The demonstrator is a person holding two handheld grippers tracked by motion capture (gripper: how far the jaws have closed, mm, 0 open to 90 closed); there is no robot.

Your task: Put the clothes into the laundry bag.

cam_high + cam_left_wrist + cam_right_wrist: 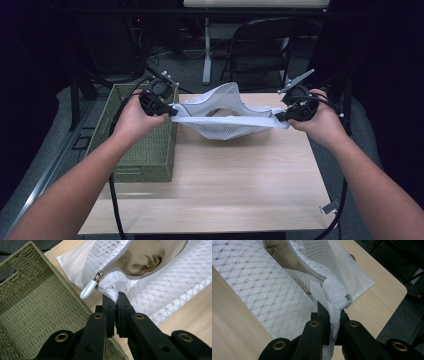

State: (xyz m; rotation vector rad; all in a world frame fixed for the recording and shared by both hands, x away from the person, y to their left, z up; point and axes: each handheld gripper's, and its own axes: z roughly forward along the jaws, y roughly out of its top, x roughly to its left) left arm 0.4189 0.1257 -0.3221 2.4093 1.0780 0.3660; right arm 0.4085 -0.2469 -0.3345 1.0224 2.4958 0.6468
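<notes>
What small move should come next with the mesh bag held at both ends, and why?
Probably carry the white mesh bag sideways over the green woven basket and lower it in. Left gripper and right gripper each pinch an end, the bag's zipper gapes over tan cloth, and the basket sits beside the left hand.

High view overhead, gripper views close, sharing mesh bag (227, 117)
</notes>
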